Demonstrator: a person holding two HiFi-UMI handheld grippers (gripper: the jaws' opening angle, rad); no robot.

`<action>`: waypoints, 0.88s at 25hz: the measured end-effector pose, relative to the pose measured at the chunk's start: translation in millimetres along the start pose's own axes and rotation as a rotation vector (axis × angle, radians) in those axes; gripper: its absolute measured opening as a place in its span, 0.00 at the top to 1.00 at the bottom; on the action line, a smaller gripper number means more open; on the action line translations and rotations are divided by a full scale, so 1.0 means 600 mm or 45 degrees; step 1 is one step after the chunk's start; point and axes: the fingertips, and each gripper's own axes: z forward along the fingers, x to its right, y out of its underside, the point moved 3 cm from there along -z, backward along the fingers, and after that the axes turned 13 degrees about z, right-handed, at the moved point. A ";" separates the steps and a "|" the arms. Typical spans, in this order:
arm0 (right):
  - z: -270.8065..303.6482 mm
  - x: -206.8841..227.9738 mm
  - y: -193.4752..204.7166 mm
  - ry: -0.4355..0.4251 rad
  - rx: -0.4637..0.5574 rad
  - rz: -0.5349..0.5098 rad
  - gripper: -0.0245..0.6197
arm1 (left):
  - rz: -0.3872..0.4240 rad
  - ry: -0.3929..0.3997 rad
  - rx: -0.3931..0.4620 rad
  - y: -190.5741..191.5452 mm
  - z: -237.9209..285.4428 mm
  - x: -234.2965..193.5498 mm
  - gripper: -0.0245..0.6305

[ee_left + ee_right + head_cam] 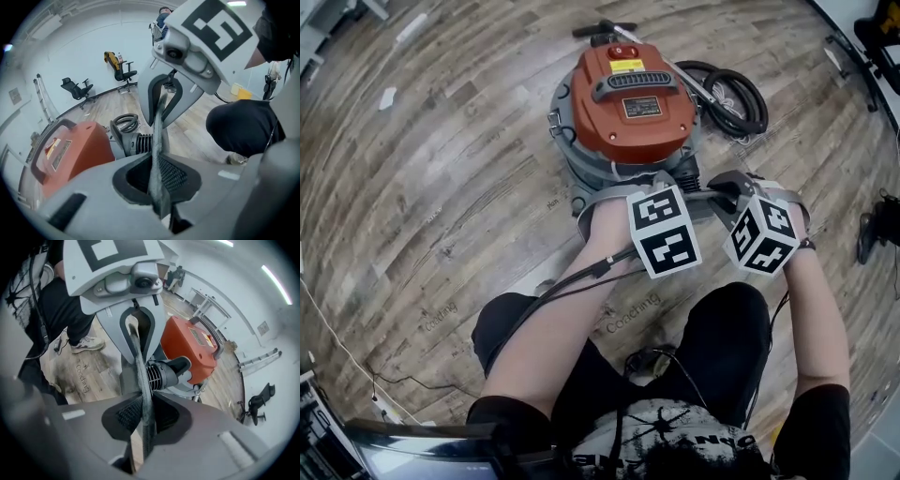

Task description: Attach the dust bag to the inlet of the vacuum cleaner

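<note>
Holding the grey dust bag [158,136] pinched in left tongs [157,180] and right tongs [143,423], both nearly closed on its fabric, just in front of the vacuum cleaner's [628,94] ribbed inlet [161,373], not yet fitted over it.

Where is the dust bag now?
Both gripper views show it: dust bag edge clamped in left gripper and right gripper, just before the vacuum cleaner's black inlet.

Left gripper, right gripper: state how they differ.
The left gripper has the orange vacuum on its left; the right gripper, on its right. The left gripper clamps the dust bag at its left end, the right gripper at its right end. Both are shut on it.
</note>
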 end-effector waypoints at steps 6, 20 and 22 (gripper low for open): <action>0.028 0.022 0.026 0.015 0.001 0.121 0.88 | 0.036 -0.015 0.054 -0.030 -0.002 -0.016 0.92; 0.002 0.014 -0.023 0.187 0.003 -0.180 0.87 | -0.066 0.033 -0.027 0.008 0.015 -0.015 0.91; 0.005 0.016 -0.021 0.188 0.013 -0.160 0.87 | -0.050 0.022 -0.026 0.008 0.017 -0.017 0.92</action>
